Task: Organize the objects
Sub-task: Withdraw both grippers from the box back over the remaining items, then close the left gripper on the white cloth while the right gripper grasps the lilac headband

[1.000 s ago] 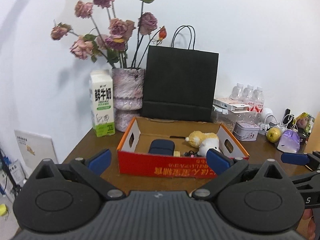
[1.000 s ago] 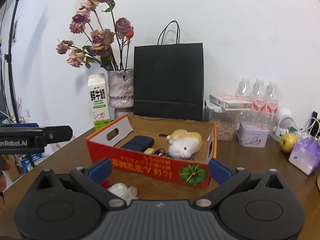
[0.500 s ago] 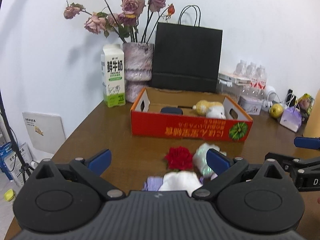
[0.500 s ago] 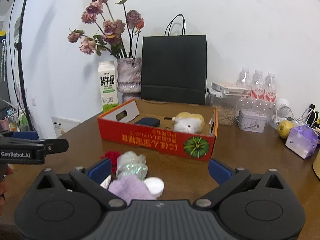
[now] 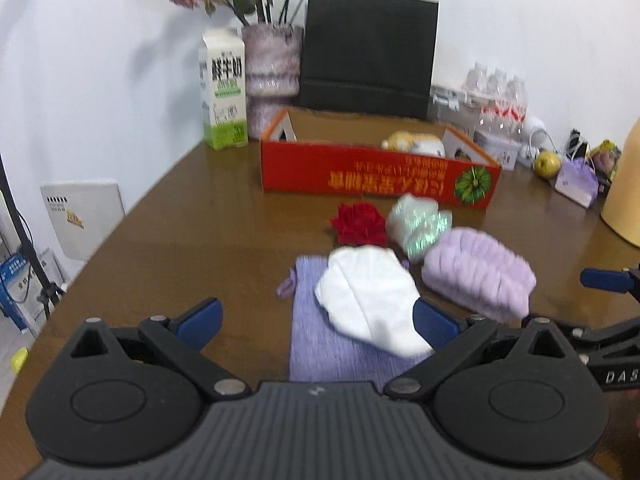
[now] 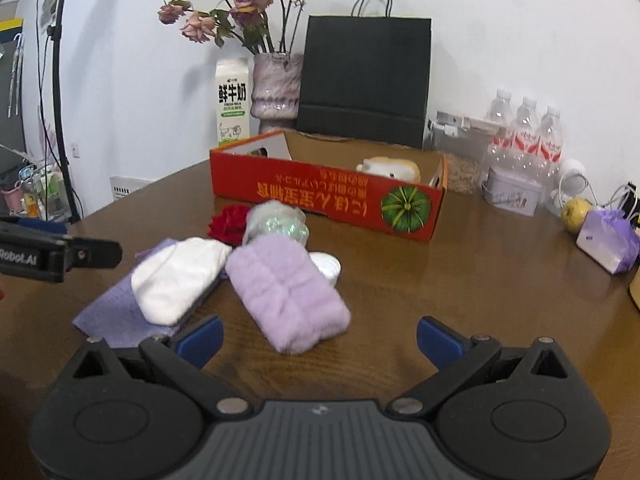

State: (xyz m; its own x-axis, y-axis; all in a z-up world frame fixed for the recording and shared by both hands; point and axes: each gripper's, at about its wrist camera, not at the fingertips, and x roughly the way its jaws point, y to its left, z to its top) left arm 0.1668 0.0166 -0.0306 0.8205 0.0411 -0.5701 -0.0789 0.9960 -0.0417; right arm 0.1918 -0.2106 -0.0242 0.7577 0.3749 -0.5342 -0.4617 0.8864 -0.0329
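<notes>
Both tongs gape empty, left gripper (image 5: 316,318) and right gripper (image 6: 320,334); the lilac fluffy roll (image 6: 286,290) apparently lies long axis slanting toward the red box (image 6: 326,196).

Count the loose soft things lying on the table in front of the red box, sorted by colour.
Purple: 2, flat knitted cloth and fluffy plush roll
White: 1, folded cloth
Red: 1, fabric flower
Iridescent pale green: 1, crinkled bundle
Total: 5

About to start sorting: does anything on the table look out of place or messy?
Yes: a loose heap lies before the red box: white cloth draped over a purple cloth, a lilac towel, a red flower and an iridescent bundle. Nothing looks spilled or damaged.
</notes>
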